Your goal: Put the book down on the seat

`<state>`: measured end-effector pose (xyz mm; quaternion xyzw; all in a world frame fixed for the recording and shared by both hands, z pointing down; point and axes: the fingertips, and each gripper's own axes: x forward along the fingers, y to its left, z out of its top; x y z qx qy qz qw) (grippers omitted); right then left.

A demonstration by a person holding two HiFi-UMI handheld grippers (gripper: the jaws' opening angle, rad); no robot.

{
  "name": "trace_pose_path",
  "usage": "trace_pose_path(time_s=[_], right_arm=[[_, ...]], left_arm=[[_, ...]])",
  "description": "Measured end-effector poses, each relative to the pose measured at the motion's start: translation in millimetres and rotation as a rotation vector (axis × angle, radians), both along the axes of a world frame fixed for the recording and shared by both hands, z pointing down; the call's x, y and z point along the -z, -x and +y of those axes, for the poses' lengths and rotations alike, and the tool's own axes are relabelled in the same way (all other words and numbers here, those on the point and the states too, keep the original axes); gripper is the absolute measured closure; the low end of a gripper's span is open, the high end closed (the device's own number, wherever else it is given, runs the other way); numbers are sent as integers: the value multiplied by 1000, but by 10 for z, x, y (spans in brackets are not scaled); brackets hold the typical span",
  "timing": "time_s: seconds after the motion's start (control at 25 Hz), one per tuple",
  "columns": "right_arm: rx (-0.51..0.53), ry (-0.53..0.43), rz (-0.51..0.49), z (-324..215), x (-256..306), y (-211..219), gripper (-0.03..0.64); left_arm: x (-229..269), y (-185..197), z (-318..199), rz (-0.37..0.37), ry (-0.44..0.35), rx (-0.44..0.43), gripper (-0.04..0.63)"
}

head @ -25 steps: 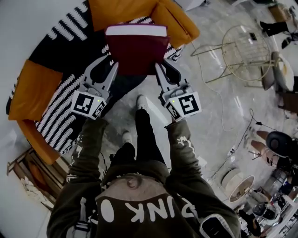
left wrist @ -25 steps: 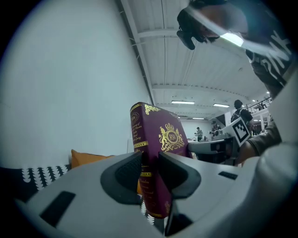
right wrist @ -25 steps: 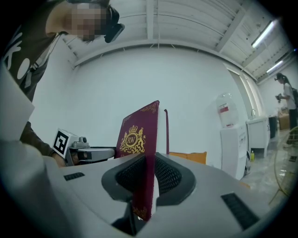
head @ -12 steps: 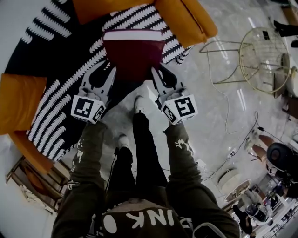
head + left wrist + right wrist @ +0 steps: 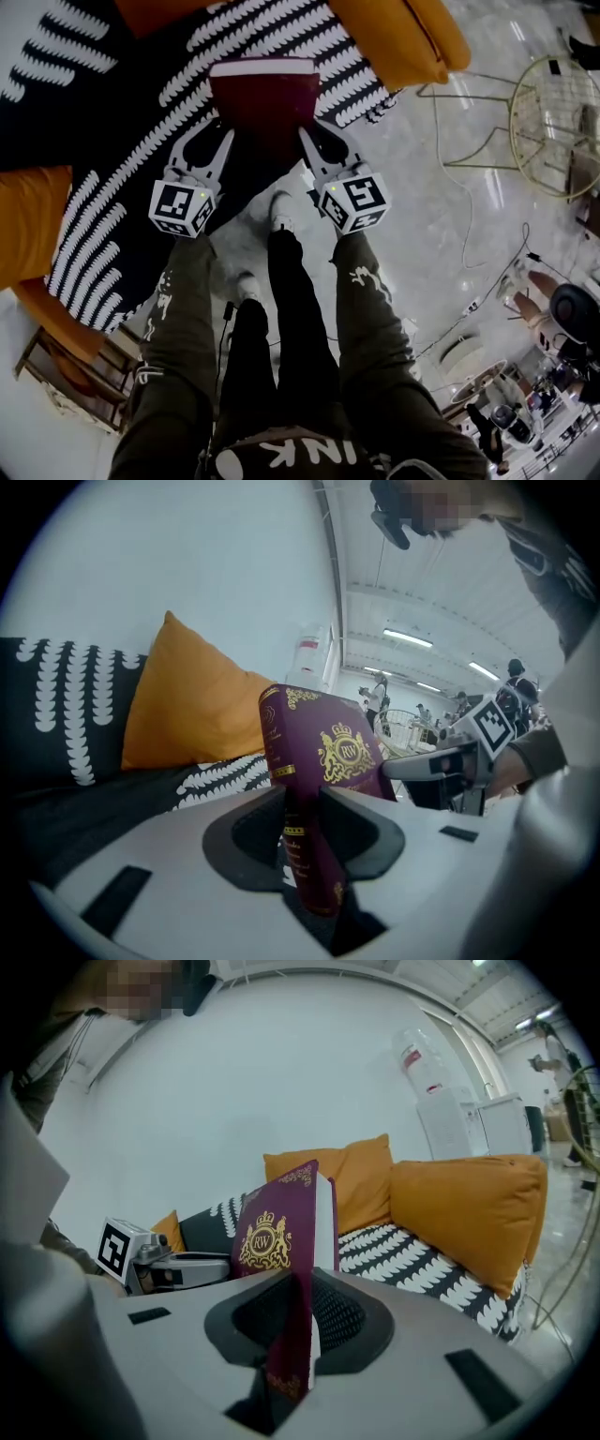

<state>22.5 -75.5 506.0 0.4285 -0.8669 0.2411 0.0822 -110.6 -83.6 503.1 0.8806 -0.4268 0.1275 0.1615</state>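
A dark red book (image 5: 262,101) with a gold crest hangs flat over the black-and-white patterned seat (image 5: 122,178). Both grippers hold it by its near corners. My left gripper (image 5: 221,141) is shut on the book's (image 5: 314,789) spine side, and my right gripper (image 5: 307,139) is shut on the book's (image 5: 286,1269) page-edge side. In the head view the white page block faces away from me. I cannot tell whether the book touches the seat.
Orange cushions (image 5: 403,33) lie at the seat's right end and another (image 5: 28,216) at the left. A gold wire chair (image 5: 553,122) stands on the marble floor at right. My legs and shoes (image 5: 278,211) are just below the seat's front edge.
The book and both grippers have moved forward over the patterned seat and sit lower against it; the orange cushions have slid toward the frame edges as my head moved.
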Motion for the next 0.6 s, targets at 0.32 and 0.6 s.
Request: trace_pose_path(time_s=[0.32,0.6], right_arm=[[6,104,17,-271,-624,-138,546],[13,139,30,-432,-763,-161,530]], left_arm=[[-591,-148,-318,-18,71,-7,499],[-696,-186,-509,-39,75,-21,505]])
